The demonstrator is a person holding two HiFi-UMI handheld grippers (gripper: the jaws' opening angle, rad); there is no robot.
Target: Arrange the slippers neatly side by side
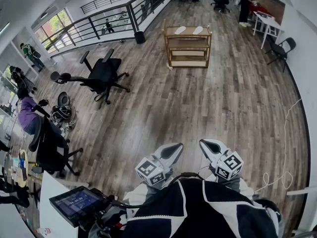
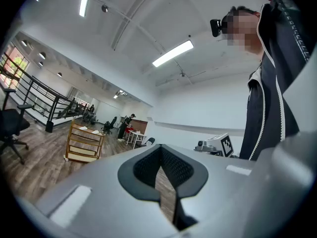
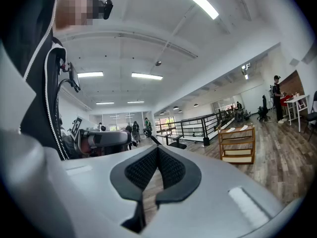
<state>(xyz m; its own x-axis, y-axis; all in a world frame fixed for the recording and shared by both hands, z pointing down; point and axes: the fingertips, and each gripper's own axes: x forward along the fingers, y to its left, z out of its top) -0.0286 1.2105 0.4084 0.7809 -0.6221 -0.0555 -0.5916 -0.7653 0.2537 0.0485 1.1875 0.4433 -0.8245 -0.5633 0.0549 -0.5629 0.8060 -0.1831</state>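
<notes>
You stand on a grey-brown wood-plank floor (image 1: 208,103). Ahead of you is a light wooden three-tier shelf rack (image 1: 187,53), and a black swivel office chair (image 1: 103,76) sits off to its left. A black metal railing (image 1: 114,19) lines the floor's far-left edge and a white wall (image 1: 304,58) its right edge. White strip lights (image 2: 172,53) glow overhead.

jacket (image 1: 208,209) — black, white piping | left tool (image 1: 172,149), right tool (image 1: 209,144) — grey, black-white marker cubes (image 1: 150,171)
</notes>
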